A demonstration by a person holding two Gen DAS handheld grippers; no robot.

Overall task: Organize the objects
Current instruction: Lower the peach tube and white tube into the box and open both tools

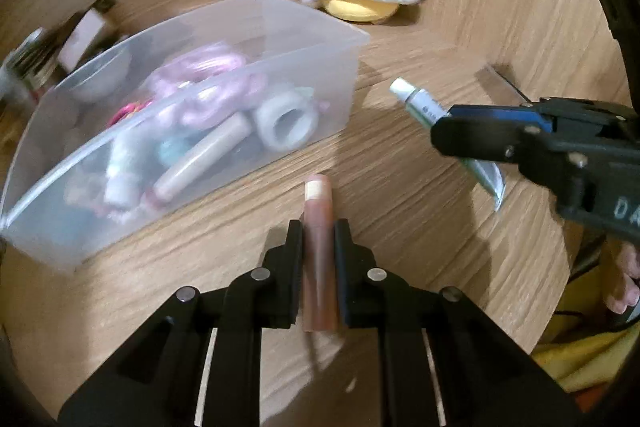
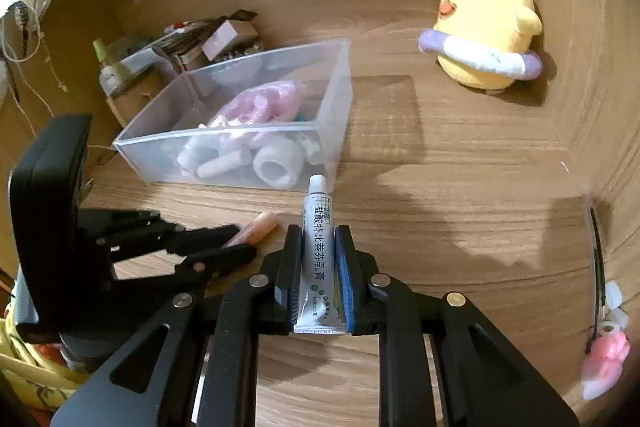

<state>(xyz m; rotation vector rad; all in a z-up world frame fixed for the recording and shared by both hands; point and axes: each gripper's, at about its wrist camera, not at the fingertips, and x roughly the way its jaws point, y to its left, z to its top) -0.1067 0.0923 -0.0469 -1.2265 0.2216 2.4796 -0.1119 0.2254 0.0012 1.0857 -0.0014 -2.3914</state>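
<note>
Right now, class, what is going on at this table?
A person is tidying small items with a gripper in each hand. The left gripper is shut on a pinkish-brown tube. The right gripper is shut on a white ointment tube. Both are near the clear bin, which already holds hair ties and tape rolls. A yellow plush chick sits farther back on the table.

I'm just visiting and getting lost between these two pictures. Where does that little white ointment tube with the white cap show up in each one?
Left wrist view: the white ointment tube sits at the right, pinched in the right gripper, cap pointing up-left.
Right wrist view: bottom centre, upright in the picture between the black fingers, cap uppermost.
Shared landmark: the clear plastic bin of small items, beyond the tube in both.
</note>
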